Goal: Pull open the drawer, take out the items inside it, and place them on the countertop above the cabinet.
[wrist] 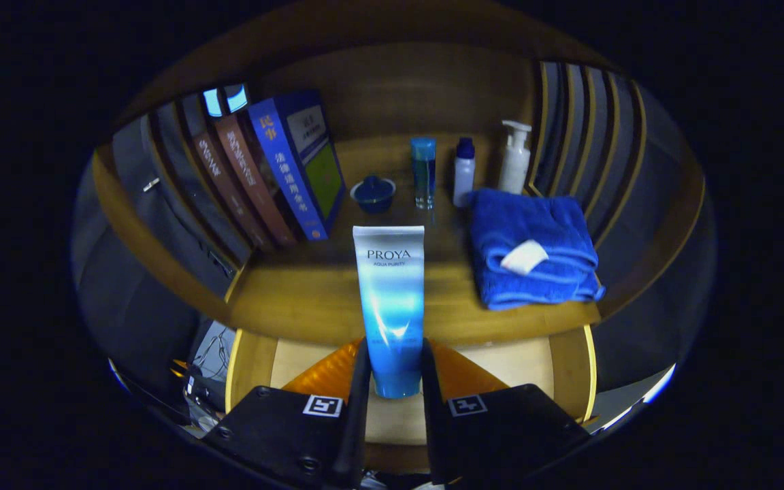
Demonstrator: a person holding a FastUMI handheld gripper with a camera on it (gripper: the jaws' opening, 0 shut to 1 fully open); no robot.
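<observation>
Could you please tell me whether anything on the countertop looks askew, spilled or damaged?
Nothing stands out. The hand-held gripper is shut on the blue-and-white cosmetic tube. On the wooden countertop, the blue folded towel, leaning books and three upright bottles look tidy, with no visible spill.

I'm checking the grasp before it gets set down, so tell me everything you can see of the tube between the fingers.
The tube is a glossy plastic squeeze tube, white at its flat crimped top and fading to bright blue toward the cap end, with print near the top. It stands upright, cap end down, clamped between both fingers of the gripper. It is held above the open drawer in front of the countertop, apart from the towel.
</observation>
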